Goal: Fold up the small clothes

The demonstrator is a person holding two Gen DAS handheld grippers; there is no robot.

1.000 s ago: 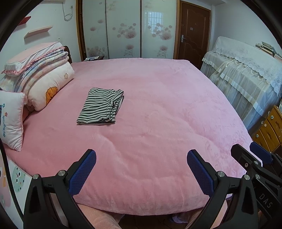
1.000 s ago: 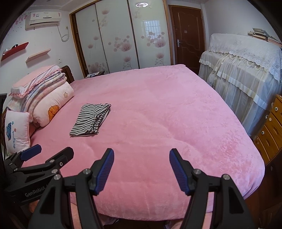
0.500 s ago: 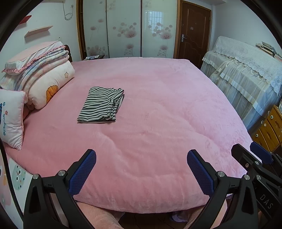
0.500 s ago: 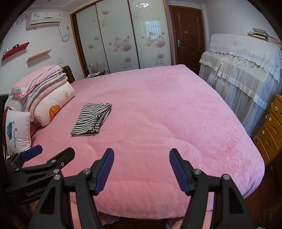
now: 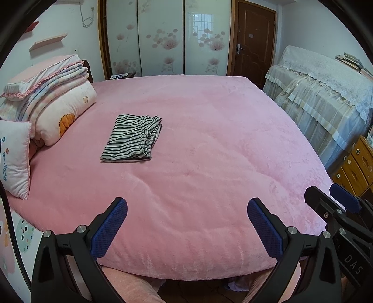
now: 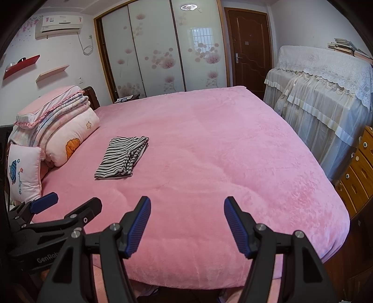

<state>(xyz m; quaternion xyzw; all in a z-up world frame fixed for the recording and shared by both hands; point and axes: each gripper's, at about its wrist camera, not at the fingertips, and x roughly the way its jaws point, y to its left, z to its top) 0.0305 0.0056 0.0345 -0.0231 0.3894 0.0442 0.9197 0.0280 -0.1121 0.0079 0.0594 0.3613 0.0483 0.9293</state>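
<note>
Both wrist views look down across the pink bed [image 5: 209, 139] from its near edge, side by side, sharing the wardrobe [image 6: 163, 46].

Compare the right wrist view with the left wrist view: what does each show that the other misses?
Only the right wrist view shows the air conditioner and the ceiling light.

Only the left wrist view shows the patterned panel below the bed's near left corner.

Both show the folded striped garment lying on the pink bed cover, the stacked bedding, the wooden door, and the open, empty left gripper and right gripper.
</note>
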